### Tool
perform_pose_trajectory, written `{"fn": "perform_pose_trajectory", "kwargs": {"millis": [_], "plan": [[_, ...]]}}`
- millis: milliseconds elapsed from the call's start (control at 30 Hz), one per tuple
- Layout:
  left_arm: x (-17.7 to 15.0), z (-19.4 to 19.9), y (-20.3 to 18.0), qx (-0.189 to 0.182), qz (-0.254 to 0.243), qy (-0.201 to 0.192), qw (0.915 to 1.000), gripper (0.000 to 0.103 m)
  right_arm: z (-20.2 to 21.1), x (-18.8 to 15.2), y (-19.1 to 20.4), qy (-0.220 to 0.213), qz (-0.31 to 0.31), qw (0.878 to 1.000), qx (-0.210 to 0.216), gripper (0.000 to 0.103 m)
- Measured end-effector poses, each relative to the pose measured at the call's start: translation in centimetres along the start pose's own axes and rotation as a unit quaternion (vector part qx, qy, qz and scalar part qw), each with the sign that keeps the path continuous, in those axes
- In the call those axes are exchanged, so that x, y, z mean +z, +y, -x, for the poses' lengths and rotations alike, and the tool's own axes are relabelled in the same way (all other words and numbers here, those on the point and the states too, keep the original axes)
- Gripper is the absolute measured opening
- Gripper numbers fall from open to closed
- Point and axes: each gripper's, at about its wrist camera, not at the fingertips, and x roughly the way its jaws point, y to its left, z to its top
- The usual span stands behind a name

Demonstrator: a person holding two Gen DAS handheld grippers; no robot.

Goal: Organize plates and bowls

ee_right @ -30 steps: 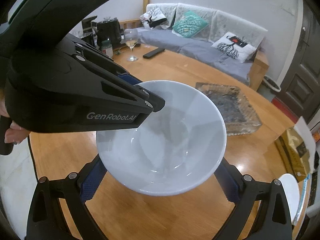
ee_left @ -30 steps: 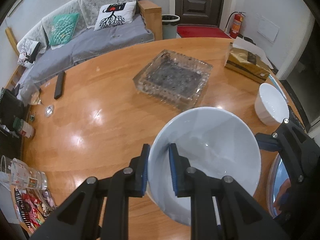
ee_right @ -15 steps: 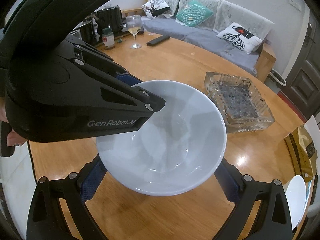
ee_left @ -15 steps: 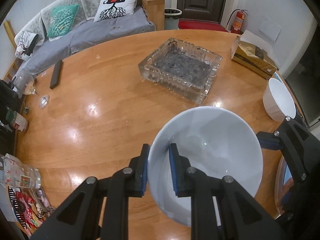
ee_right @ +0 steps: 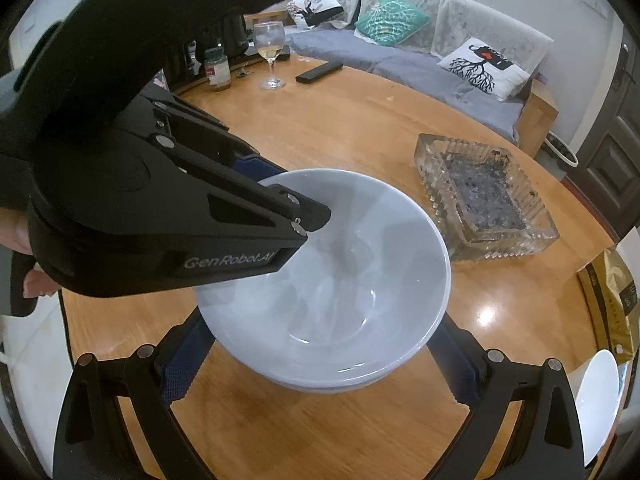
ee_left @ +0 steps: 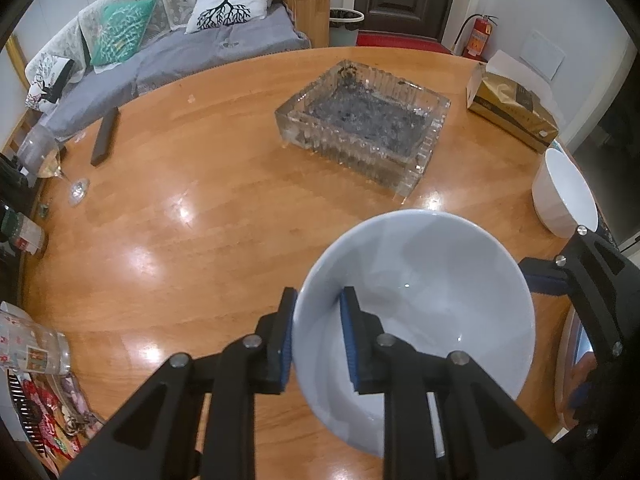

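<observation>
A pale grey-white bowl (ee_left: pixel 424 292) hangs above the round wooden table (ee_left: pixel 208 216). My left gripper (ee_left: pixel 318 336) is shut on its near rim, one finger inside and one outside. In the right wrist view the same bowl (ee_right: pixel 340 280) sits between the spread fingers of my right gripper (ee_right: pixel 320 356), which is open around the bowl's sides; whether its pads touch the bowl I cannot tell. The left gripper body (ee_right: pixel 160 200) fills that view's left. A second white bowl (ee_left: pixel 564 196) stands at the table's right edge.
A square glass ashtray (ee_left: pixel 362 128) sits mid-table beyond the bowl. A gold tissue box (ee_left: pixel 512 108) lies at the far right. A wine glass (ee_left: pixel 52 160), a remote (ee_left: pixel 105 136) and bottles stand at the left. A plate rim (ee_left: pixel 564 352) shows at right.
Both grippers and the bowl have drawn back toward the near side and risen a little; the ashtray and second bowl now look farther away. The left grip on the rim is unchanged.
</observation>
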Motion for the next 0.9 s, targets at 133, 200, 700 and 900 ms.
{"fn": "perform_pose_trajectory", "kwargs": {"millis": [133,200,700,900], "plan": [[-0.13,-0.20,-0.10,-0.001,0.000,0.002,1.0000,0.019,0.04,-0.07,-0.17,0.002,-0.002,1.000,0.001,0.098],[-0.19,-0.39,-0.23,0.001,-0.003,0.004,1.0000,0.019,0.07,-0.12,-0.24,0.003,-0.004,1.000,0.001,0.098],[-0.31,-0.77,-0.36,0.001,-0.002,0.008,1.0000,0.019,0.17,-0.37,-0.52,0.007,-0.008,1.000,0.007,0.098],[-0.37,-0.91,-0.44,0.006,-0.003,0.011,0.9999,0.019,0.19,-0.54,-0.31,0.011,-0.004,1.000,0.006,0.098]]}}
